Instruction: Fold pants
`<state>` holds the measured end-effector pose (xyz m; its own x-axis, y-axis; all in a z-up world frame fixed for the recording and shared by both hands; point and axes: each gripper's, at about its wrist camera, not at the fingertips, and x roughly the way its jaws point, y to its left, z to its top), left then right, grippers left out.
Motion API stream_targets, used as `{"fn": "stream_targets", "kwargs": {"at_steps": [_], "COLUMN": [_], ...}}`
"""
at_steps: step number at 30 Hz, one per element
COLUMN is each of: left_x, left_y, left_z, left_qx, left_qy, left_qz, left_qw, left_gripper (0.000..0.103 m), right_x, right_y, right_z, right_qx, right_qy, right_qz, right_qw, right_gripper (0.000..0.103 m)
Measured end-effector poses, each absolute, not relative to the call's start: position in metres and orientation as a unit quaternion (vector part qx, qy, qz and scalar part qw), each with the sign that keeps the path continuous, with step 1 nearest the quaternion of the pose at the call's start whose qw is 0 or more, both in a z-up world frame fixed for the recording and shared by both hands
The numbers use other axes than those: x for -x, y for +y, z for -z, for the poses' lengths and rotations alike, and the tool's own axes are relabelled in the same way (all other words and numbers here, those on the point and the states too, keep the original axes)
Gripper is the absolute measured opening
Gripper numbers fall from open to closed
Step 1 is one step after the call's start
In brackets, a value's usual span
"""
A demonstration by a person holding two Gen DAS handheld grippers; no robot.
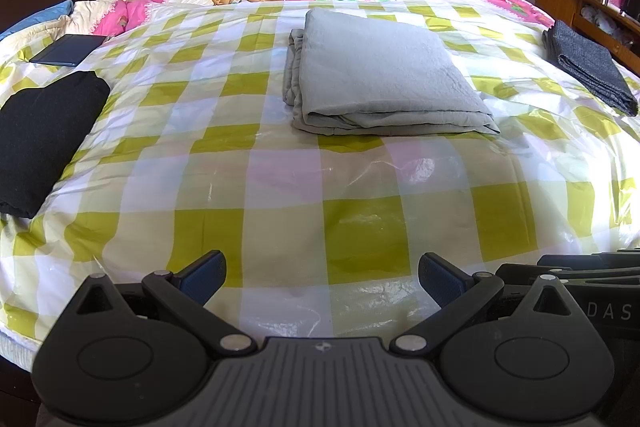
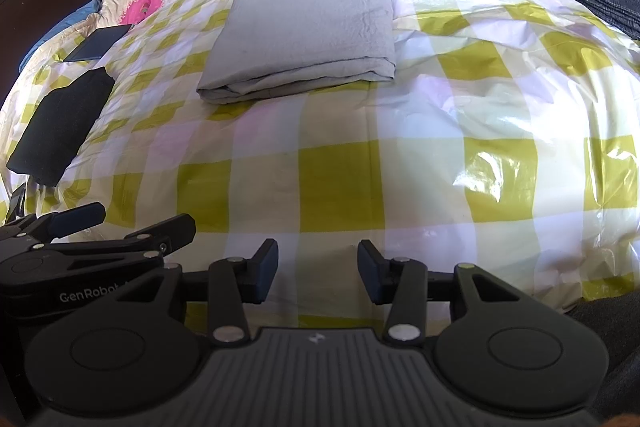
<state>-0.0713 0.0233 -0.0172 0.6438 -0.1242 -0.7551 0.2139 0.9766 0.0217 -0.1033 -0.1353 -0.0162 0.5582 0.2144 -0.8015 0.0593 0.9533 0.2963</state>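
Bedding comes first: a glossy yellow-and-white checked plastic cover (image 1: 280, 187) spreads over the bed beneath both tools. Well ahead of them lies the pale grey folded cotton pants bundle (image 1: 380, 75), squared, layered edges toward the tools. Far left sits a black folded garment (image 1: 44, 135), far right a dark grey one (image 1: 588, 71). The left tool (image 1: 322, 279) and right tool (image 2: 318, 275) hang low, jaws apart, holding nothing. The fold looks finished; any tidying should press the loose left layers flat without dragging the slippery cover.
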Motion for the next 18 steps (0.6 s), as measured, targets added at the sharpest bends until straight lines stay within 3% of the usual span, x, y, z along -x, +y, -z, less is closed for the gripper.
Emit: {"fn": "stream_targets", "kwargs": {"at_steps": [18], "left_x": [0.0728], "left_y": [0.0228], "left_z": [0.0163], "left_qx": [-0.057], "left_qy": [0.407], "left_qz": [0.093], "left_qw": [0.907], "left_gripper": [0.103], "right_x": [0.1038], "right_y": [-0.1349], "right_z": [0.0167], "right_qx": [-0.146], "right_qy": [0.468], "right_qz": [-0.046], "right_qw": [0.87], "right_gripper": [0.045]}}
